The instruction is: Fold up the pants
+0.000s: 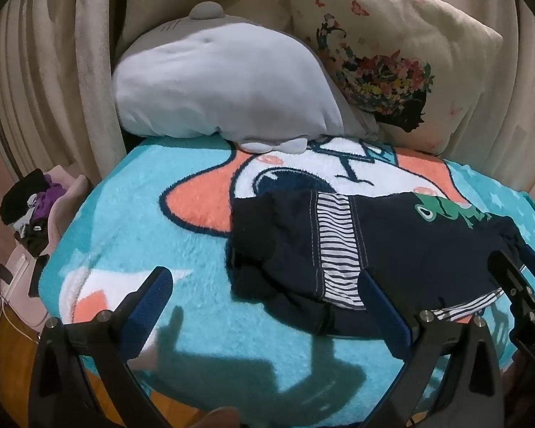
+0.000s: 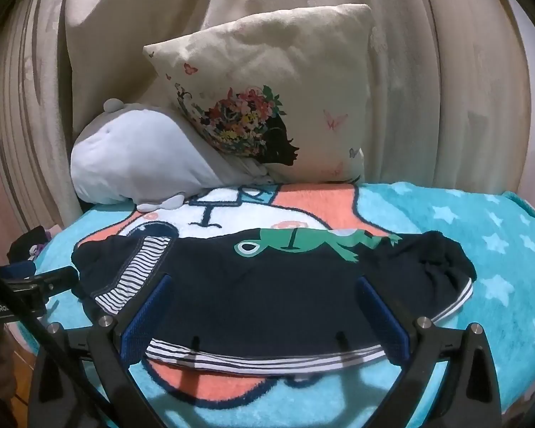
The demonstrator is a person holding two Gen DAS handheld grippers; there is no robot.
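Note:
Small navy pants [image 1: 392,242] with a striped side panel and a green frog print lie flat on a turquoise plush blanket [image 1: 160,214]. They also show in the right wrist view [image 2: 267,285]. My left gripper [image 1: 264,281] is open and empty, hovering over the pants' left end. My right gripper [image 2: 264,285] is open and empty, its fingers spread over the waistband side of the pants. The right gripper also shows at the right edge of the left wrist view [image 1: 517,274]. The left gripper shows at the left edge of the right wrist view [image 2: 53,278].
A grey-white plush toy [image 1: 214,85] and a cream pillow with a flower print [image 1: 392,53] lean on the curtains behind the blanket. A pile of dark and purple clothes [image 1: 32,199] sits at the left, off the bed. Wooden floor shows below the bed's near edge.

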